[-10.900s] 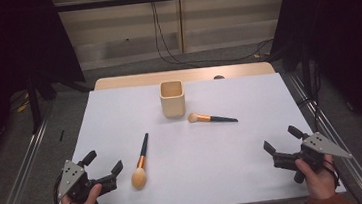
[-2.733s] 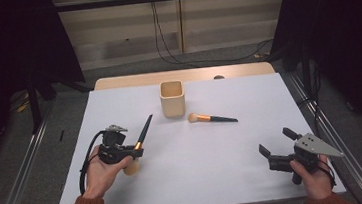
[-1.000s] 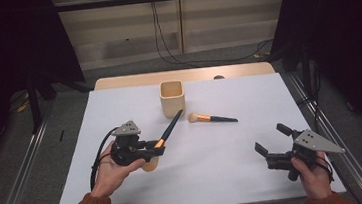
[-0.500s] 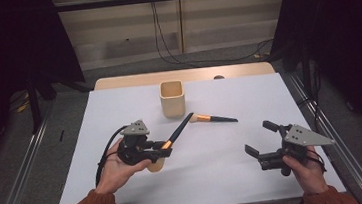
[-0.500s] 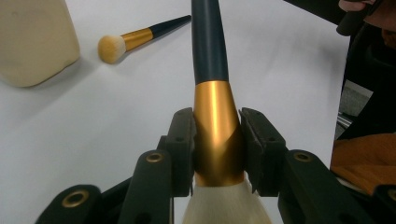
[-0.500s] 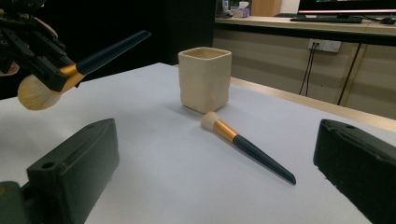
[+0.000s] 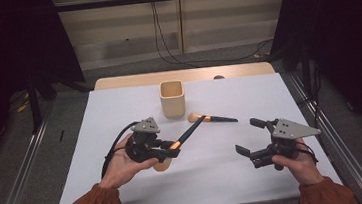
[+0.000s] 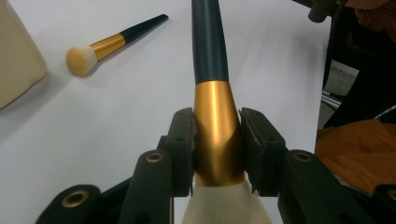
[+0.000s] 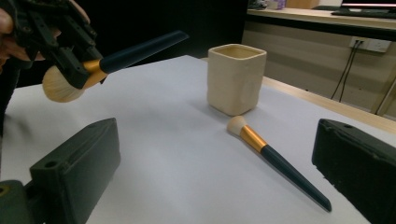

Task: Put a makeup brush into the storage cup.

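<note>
While our left gripper pinches the large makeup brush by its gold ferrule above the counter, our right gripper hangs spread near the smaller brush; next we judge: tip the handle into the beige cup.

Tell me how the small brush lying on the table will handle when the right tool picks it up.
The small brush looks rigid and probably light. Its round, tapered handle may roll or pivot under uneven pressure. The glossy gold ferrule could slip, so gripping mid-handle seems safer.
</note>
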A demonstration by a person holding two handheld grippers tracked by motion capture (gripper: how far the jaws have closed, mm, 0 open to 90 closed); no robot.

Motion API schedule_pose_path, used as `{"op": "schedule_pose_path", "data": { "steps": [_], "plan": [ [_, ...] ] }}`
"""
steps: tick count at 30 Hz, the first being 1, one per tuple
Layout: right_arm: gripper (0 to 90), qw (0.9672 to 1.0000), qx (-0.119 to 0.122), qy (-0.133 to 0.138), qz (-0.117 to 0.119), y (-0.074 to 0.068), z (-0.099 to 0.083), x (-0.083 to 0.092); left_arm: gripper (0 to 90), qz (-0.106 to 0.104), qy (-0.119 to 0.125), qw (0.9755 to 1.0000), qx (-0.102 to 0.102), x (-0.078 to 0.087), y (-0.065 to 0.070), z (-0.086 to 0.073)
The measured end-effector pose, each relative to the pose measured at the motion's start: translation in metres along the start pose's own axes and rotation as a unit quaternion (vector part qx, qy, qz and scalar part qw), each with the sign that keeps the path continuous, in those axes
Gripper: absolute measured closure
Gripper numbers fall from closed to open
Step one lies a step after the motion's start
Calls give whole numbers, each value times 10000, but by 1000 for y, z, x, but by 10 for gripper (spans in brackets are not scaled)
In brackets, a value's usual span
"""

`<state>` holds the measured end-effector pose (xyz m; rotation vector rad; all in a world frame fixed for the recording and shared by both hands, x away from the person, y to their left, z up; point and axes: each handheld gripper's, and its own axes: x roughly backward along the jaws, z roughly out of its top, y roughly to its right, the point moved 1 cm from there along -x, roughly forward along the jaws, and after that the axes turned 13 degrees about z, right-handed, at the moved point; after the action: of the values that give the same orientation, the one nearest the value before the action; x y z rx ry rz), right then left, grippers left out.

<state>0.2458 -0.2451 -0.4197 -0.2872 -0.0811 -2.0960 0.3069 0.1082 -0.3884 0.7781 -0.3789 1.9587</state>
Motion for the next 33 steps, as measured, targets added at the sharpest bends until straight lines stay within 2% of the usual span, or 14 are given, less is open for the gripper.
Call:
{"op": "schedule_pose_path", "data": {
  "steps": [3,6,9,13,14,16,17,18,21,24,28,32,33],
  "plan": [
    [15,9999,42,-58,156,-1,4,-5,664,-46,-94,9999,-102,-2,2,2],
    [15,9997,114,-67,216,0,8,-8,664,-97,-153,9997,-183,-3,3,5],
    [9,9993,42,-97,362,1,14,-11,664,-155,-304,9987,-375,-3,6,6],
    [10,9985,83,-185,512,3,20,-17,664,-237,-342,9982,-434,-3,8,9],
    [10,9982,115,-234,546,3,22,-19,664,-251,-354,9982,-425,-3,10,9],
    [10,9968,130,-462,640,3,25,-22,664,-243,-428,9970,-596,-3,14,13],
    [10,9953,181,-607,736,3,27,-24,664,-257,-428,9969,-613,-3,16,14],
    [9,9948,192,-641,774,4,29,-25,664,-261,-448,9964,-671,-3,16,16],
    [10,9927,212,-779,900,4,34,-28,663,-281,-392,9973,-562,-4,16,19],
    [9,9863,122,-1132,1196,6,38,-32,664,-270,-557,9958,-673,-5,17,20],
    [13,9801,156,-1446,1349,8,42,-38,664,-303,-745,9938,-772,-10,20,19],
    [14,9688,115,-1874,1617,8,43,-46,663,-365,-896,9914,-882,-13,21,20],
    [17,9661,126,-1974,1661,8,43,-48,663,-355,-907,9915,-868,-14,22,20]
  ]
}}
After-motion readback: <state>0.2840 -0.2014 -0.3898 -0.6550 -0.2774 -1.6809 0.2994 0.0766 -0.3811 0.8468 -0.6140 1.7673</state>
